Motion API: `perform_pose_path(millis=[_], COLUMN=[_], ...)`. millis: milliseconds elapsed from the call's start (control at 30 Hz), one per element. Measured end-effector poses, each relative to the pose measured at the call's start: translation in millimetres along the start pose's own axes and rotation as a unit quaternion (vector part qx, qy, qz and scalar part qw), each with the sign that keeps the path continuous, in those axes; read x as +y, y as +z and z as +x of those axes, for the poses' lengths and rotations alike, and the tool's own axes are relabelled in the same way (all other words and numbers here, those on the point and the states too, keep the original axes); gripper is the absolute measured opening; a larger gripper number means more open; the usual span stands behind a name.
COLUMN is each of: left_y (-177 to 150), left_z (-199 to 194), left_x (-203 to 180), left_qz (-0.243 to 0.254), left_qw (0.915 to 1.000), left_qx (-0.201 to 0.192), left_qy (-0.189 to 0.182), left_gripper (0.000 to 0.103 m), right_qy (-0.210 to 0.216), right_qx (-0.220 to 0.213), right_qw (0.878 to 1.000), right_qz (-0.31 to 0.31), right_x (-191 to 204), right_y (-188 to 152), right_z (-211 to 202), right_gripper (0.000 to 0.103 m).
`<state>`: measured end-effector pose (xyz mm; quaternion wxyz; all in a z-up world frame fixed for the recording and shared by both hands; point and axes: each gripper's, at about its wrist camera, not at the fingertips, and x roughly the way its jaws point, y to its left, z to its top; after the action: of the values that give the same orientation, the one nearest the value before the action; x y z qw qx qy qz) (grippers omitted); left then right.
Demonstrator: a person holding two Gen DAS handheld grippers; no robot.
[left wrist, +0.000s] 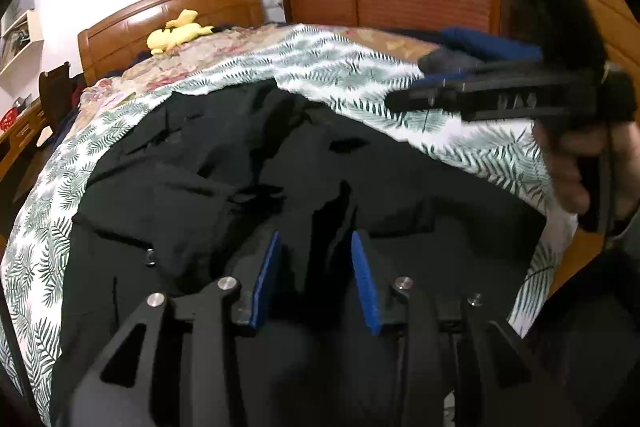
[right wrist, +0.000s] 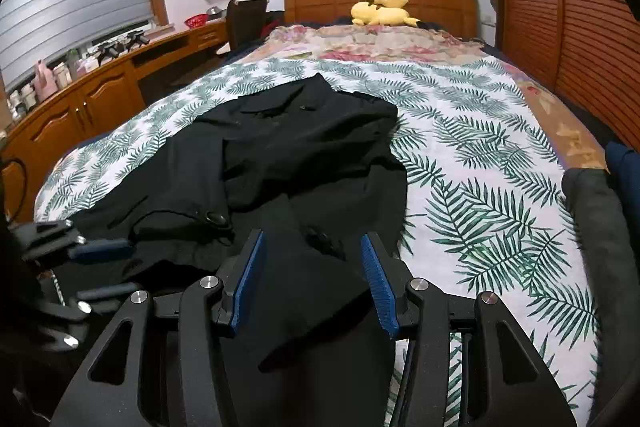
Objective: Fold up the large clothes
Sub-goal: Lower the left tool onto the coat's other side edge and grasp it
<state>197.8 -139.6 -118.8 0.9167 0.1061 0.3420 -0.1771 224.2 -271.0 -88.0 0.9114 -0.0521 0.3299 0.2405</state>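
Lying rumpled on leaf-print bedspread (right wrist: 480, 155), black garment (right wrist: 304, 155), both grippers' fingers apart, left gripper (left wrist: 316, 275), right gripper (right wrist: 312, 279).

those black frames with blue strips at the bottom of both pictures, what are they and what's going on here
They are hand-held grippers, one in each of a person's hands, each carrying a camera that looks forward along its two blue-padded fingers. One picture is from the left gripper, the other from the right gripper. A black coat lies crumpled on a bed with a leaf-print sheet; a yellow plush toy sits by the headboard. Both sets of jaws stand apart over the coat, and no cloth looks pinched, so nothing seems held.
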Motion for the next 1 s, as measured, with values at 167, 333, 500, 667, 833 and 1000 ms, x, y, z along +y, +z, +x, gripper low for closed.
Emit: perform_pose_path(millis=[167, 333, 500, 667, 833, 1000], left_y=[-8, -9, -10, -11, -13, -6], left_z=[17, 34, 46, 51, 46, 15], left_x=[-6, -9, -7, -6, 0, 24], left_qz=[0.013, 0.03, 0.032, 0.035, 0.04, 0.012], left_qw=[0.9993, 0.9973, 0.9958, 0.9957, 0.9963, 0.997], left_qx=[0.031, 0.055, 0.07, 0.07, 0.059, 0.013], left_qy=[0.015, 0.037, 0.05, 0.049, 0.049, 0.075], left_gripper=[0.04, 0.04, 0.04, 0.04, 0.018, 0.003], right_qy=[0.0, -0.001, -0.003, -0.007, -0.006, -0.007], right_qx=[0.0, 0.0, 0.004, 0.011, 0.011, 0.018], right_qw=[1.0, 1.0, 1.0, 1.0, 1.0, 1.0], right_qz=[-0.003, -0.001, 0.0, 0.001, 0.0, -0.007], right_x=[-1, 0, -1, -5, -4, -2], right_y=[0, 0, -1, -2, -2, -5], right_z=[-1, 0, 0, 3, 4, 13], right_gripper=[0.05, 0.05, 0.05, 0.05, 0.05, 0.05])
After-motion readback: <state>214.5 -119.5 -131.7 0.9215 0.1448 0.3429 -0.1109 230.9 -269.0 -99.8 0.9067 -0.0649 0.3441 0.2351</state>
